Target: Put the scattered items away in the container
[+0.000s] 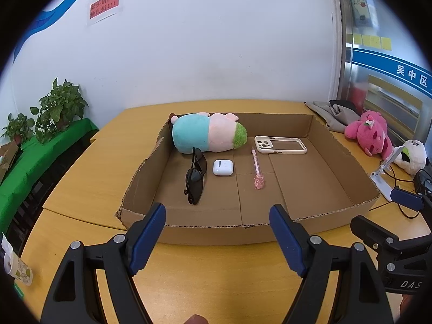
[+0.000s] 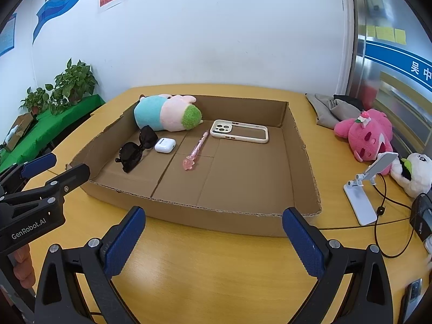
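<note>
Both the left gripper (image 1: pixel 217 212) and right gripper (image 2: pixel 213 217) are held with jaws wide apart, empty, before the box's (image 1: pixel 334 217) near edge. Sunglasses (image 1: pixel 195 178), pen (image 1: pixel 256 171) and the rest are already laid inside, so little seems left.

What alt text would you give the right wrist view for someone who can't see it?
A shallow cardboard tray on a wooden table holds a plush toy, sunglasses, a white earbud case, a pink pen and a phone case. The open right claw hovers at the tray's near edge, with the left claw beside it.
</note>
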The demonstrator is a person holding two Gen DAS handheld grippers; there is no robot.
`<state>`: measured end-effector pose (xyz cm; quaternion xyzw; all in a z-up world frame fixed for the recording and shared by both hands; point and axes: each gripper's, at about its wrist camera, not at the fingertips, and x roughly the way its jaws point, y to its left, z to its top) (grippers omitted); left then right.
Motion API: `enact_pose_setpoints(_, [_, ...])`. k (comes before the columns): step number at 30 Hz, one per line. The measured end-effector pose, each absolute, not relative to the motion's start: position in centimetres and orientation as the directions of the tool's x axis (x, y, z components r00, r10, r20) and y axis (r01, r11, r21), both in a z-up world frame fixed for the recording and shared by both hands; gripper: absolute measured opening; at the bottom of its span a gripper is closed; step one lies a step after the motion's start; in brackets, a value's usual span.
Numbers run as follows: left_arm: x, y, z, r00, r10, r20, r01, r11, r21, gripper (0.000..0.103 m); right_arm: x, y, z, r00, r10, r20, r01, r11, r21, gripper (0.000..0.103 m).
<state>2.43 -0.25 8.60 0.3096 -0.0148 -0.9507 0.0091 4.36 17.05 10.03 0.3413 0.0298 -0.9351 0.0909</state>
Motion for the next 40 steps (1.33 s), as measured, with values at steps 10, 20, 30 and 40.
enact_pose_setpoints(10, [2.5,-0.1,8.1,-0.799,-0.034,-0.600,0.015,-0.999,0.038,0.079,4.5,16.9,9.7,-0.742,-0.144,-0.655,0.193,-0.981,-0.004,0.103])
enact_pose_setpoints(20, [2.7,-0.2,8.1,-0.801,-0.033,-0.598,0.011,-0.999,0.041,0.079,4.8,16.7,9.6,-0.739,-0.142,-0.659,0.196,-0.981,-0.009,0.103])
enact_pose_setpoints(30, [2.7,-0.2,7.8,-0.796,-0.038,-0.604,0.015,-0.999,0.044,0.079,4.9,16.6,9.5,-0.739,-0.140,-0.659,0.193,-0.981,-0.008,0.103])
enact_pose_setpoints(40, [2.8,-0.6,7.4,-0.795,-0.048,-0.604,0.032,-0.999,0.037,0.079,5.1,16.2,9.2,-0.740,-0.140,-0.658,0.202,-0.979,-0.019,0.103])
